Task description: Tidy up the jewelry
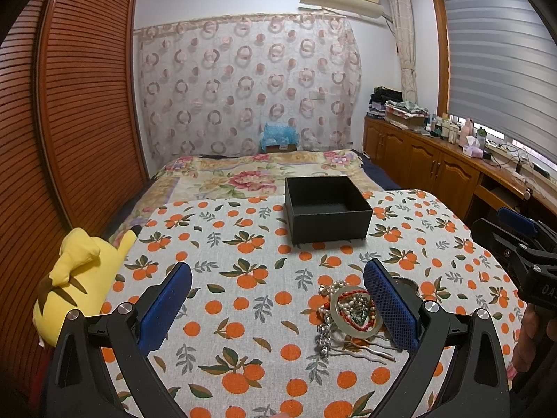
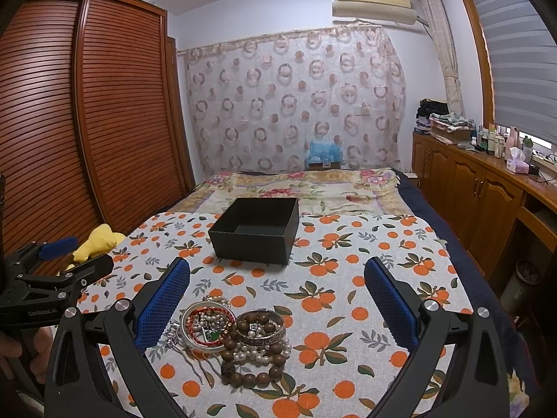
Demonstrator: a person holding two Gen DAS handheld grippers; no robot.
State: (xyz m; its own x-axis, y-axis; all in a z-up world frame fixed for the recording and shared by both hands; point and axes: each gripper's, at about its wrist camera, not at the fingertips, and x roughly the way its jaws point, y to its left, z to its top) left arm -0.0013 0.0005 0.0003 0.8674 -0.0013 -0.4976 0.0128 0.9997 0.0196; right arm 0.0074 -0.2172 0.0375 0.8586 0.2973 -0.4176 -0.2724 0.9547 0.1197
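Note:
A heap of jewelry (image 2: 229,338) lies on the orange-print cloth: a pale bangle (image 2: 205,331), a brown wooden bead bracelet (image 2: 257,351), a silver cuff (image 2: 261,327), pearls and a silver hairpin. In the left wrist view the same jewelry heap (image 1: 348,317) sits just inside the right finger. An open black box (image 2: 257,231) stands farther back, empty; the black box (image 1: 327,209) also shows in the left wrist view. My left gripper (image 1: 278,306) is open above the cloth. My right gripper (image 2: 278,306) is open, the heap near its left finger.
A yellow plush toy (image 1: 76,278) lies at the table's left edge. Behind the table (image 2: 383,244) is a bed with a floral cover (image 2: 296,188). A wooden wardrobe (image 2: 87,122) stands left, low cabinets (image 2: 470,188) with bottles right.

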